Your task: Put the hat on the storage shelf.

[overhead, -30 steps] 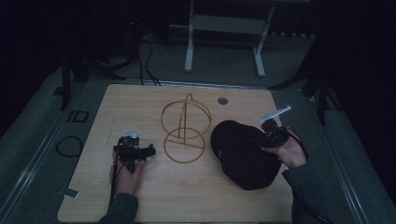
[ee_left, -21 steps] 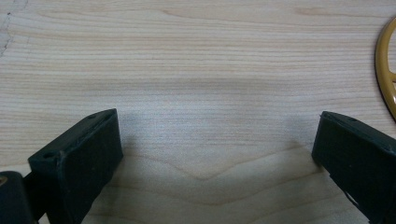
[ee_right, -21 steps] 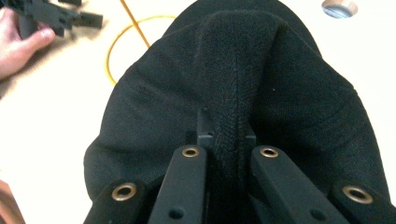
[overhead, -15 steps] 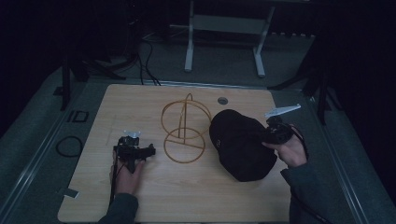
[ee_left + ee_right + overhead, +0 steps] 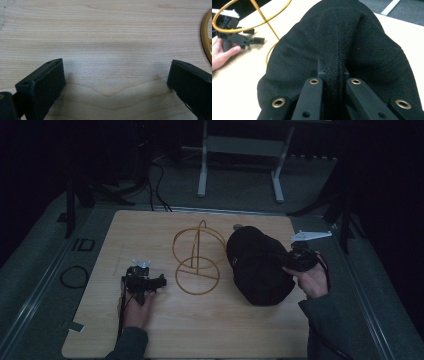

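Observation:
A black cap (image 5: 257, 265) lies on the right half of the wooden table (image 5: 150, 227). My right gripper (image 5: 285, 261) is at its right side, shut on a fold of the cap's fabric (image 5: 352, 45); the right gripper (image 5: 332, 72) pinches a seam between its jaws. A gold wire stand (image 5: 197, 260) with a round base and upright hoops stands at the table's middle, just left of the cap. My left gripper (image 5: 145, 280) rests on the table left of the stand, jaws wide open; the left gripper (image 5: 115, 82) has only bare wood between them, and the stand's base rim (image 5: 206, 37) is at the right.
A small dark round object (image 5: 237, 226) lies near the table's far edge, behind the cap. A white metal frame (image 5: 240, 160) and cables (image 5: 155, 175) stand on the floor beyond. In the right gripper view the other hand and gripper (image 5: 235, 37) sit past the stand (image 5: 259, 15).
The cap has shifted a little toward the far side of the table with the right gripper shut on it. The left gripper has stayed still.

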Motion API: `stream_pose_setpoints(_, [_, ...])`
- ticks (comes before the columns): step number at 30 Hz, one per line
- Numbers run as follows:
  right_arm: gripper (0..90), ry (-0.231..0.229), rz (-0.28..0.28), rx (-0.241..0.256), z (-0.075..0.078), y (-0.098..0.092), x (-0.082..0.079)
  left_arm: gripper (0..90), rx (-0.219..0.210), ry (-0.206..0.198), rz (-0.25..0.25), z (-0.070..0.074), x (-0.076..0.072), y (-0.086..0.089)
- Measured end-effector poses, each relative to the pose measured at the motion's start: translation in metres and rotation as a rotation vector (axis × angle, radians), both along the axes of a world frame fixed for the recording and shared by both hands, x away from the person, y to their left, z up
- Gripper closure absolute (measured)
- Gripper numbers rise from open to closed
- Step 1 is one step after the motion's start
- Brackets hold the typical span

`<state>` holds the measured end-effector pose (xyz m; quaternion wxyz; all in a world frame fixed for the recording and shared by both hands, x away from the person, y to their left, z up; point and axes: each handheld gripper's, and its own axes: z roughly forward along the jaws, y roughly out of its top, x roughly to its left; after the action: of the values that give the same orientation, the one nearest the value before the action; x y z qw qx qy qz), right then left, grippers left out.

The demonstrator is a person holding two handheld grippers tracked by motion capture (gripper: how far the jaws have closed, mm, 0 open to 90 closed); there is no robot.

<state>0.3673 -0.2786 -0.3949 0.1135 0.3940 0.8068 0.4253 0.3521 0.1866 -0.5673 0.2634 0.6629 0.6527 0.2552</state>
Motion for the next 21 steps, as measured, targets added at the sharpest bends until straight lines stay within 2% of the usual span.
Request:
stream_pose_setpoints(11, [87.8,-0.051,-0.041,0.013,0.008,-0.002,-0.002,1.1,0.000,0.000,0.000,0.000,0.000,0.000])
stream_pose_setpoints(21, [87.8,-0.074,-0.028,0.005,0.020,-0.002,-0.002,1.1,0.000,0.000,0.000,0.000,0.000,0.000])
